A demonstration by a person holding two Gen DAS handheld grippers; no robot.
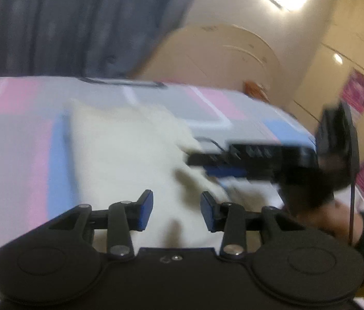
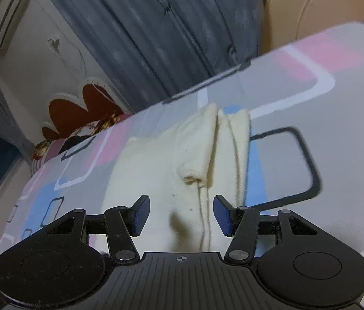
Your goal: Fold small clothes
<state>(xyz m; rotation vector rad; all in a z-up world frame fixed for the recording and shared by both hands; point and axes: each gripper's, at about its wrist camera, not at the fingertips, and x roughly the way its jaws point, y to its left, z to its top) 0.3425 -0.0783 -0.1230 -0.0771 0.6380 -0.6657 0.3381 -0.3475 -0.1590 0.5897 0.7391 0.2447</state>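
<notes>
One cream garment (image 2: 182, 160) on bedsheet (image 2: 311, 155): soft, light, limp; grip near hem. Left gripper (image 1: 176, 213) and right gripper (image 2: 179, 215) spread, empty.

pretty blurry shot, left gripper (image 1: 176, 211) with blue pads spread apart, nothing between them, cream garment (image 1: 120, 155) lying on the pink, blue and grey patterned sheet (image 1: 14, 139), right gripper (image 1: 200, 159) reaching in sideways at the garment's right edge
</notes>
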